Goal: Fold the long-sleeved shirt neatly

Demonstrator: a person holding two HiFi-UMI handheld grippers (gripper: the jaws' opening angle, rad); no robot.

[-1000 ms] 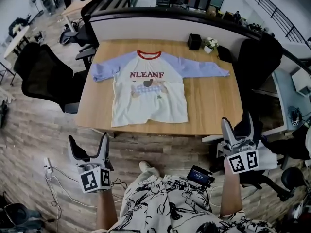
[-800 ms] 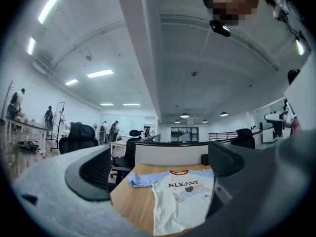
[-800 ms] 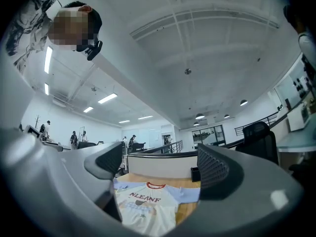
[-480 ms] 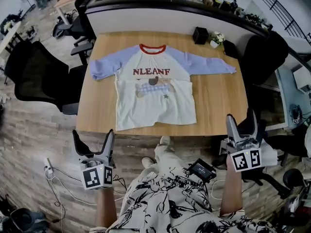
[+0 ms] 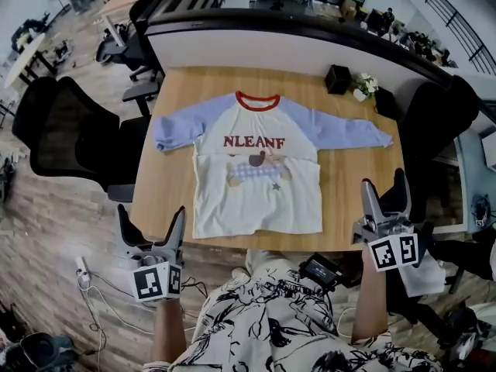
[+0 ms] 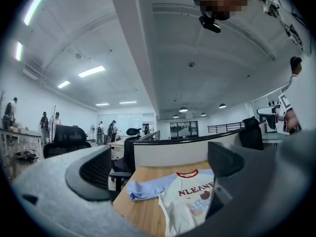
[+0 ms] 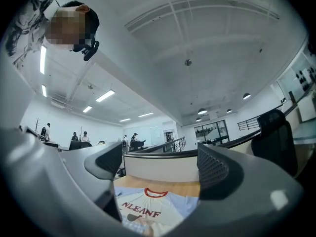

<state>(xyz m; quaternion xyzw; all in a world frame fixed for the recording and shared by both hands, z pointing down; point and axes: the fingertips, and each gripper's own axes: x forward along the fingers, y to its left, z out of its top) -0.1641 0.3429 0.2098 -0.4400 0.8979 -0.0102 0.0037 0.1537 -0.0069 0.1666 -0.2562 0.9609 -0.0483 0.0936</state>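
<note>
Both grippers now sit closer to the desk (image 5: 170,184) than a second ago: the left gripper (image 5: 152,214) at 7 o'clock in the head view, the right gripper (image 5: 383,183) at 4 o'clock. Each one's jaws stand wide apart, holding nothing. The long-sleeved shirt (image 5: 260,169) lies flat mid-desk, collar toward 12 o'clock, sleeves stretched toward 9 and 3 o'clock.

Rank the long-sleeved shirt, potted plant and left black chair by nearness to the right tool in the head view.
1. Long-sleeved shirt, spread flat, sleeve end ahead of the right tool.
2. Potted plant, far right corner of the table.
3. Black chair, beyond the table's left edge.
</note>
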